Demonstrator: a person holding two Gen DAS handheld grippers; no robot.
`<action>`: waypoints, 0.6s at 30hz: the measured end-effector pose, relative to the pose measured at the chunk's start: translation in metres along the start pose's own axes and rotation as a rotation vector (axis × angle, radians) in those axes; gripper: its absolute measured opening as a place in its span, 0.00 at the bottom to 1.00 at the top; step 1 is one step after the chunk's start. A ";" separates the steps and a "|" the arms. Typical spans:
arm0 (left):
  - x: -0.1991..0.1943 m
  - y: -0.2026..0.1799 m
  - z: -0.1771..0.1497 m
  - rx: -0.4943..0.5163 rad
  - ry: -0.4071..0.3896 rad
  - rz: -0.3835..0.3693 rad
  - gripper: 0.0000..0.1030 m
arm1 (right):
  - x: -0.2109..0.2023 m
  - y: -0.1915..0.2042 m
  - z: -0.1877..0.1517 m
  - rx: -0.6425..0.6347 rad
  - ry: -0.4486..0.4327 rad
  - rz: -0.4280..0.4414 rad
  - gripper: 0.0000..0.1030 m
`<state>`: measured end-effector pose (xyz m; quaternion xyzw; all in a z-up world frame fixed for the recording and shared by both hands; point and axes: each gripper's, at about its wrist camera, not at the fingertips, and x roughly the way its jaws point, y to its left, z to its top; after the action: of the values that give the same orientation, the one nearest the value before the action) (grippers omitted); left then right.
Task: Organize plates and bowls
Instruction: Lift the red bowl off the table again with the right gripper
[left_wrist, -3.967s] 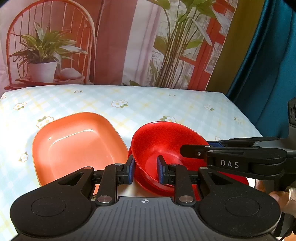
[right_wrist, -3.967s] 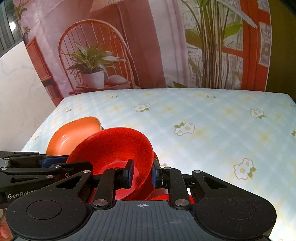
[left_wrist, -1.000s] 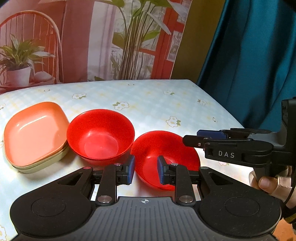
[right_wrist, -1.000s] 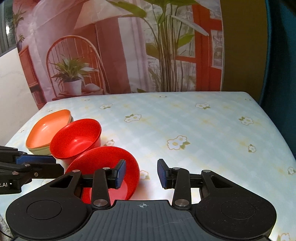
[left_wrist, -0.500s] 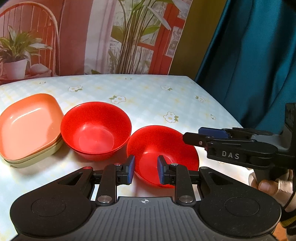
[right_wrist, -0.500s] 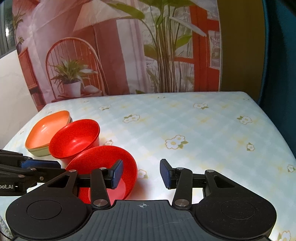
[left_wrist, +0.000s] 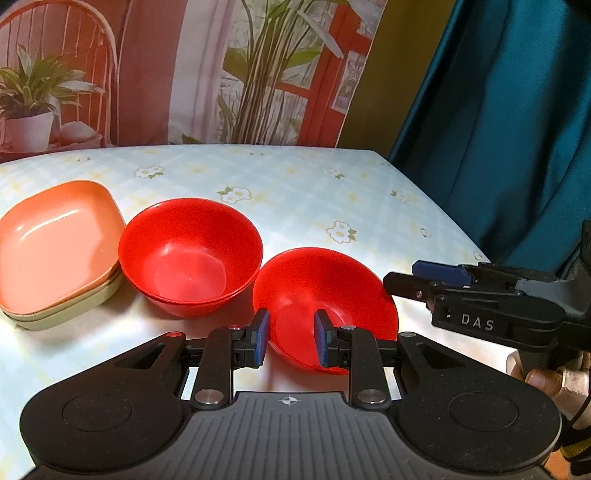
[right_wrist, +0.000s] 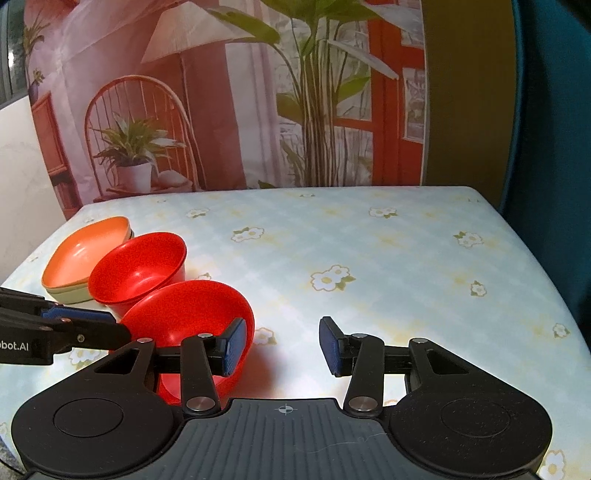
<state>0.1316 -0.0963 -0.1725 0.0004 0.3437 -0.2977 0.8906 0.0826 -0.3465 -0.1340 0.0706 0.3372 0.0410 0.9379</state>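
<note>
Two red bowls stand side by side on the flowered tablecloth. The near red bowl (left_wrist: 325, 291) (right_wrist: 192, 314) has its near rim between the fingers of my left gripper (left_wrist: 290, 338), which is shut on it. The far red bowl (left_wrist: 190, 254) (right_wrist: 138, 271), stacked on another red bowl, sits beside a stack of square plates, orange on top (left_wrist: 55, 243) (right_wrist: 83, 251). My right gripper (right_wrist: 282, 345) is open and empty, just right of the near bowl; it also shows in the left wrist view (left_wrist: 439, 277).
The table (right_wrist: 369, 258) runs far and right of the dishes, with its right edge against a teal curtain (left_wrist: 517, 129). A printed backdrop with a chair and plants (right_wrist: 221, 110) stands behind the table's far edge.
My right gripper has opened wider and drawn away from the near bowl. My left gripper has kept hold of the near bowl's rim. Four seconds ago the red bowls were nested.
</note>
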 end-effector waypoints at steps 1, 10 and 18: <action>-0.001 0.000 0.000 -0.001 -0.002 -0.002 0.26 | 0.000 0.000 -0.001 0.000 0.000 0.001 0.40; -0.001 0.003 -0.002 -0.020 0.009 -0.011 0.26 | 0.007 0.006 -0.008 0.002 0.027 0.027 0.39; 0.011 0.013 -0.004 -0.092 0.041 -0.005 0.26 | 0.014 0.017 -0.013 0.007 0.048 0.059 0.37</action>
<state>0.1425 -0.0903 -0.1851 -0.0352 0.3752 -0.2839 0.8817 0.0848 -0.3264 -0.1501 0.0828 0.3573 0.0693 0.9277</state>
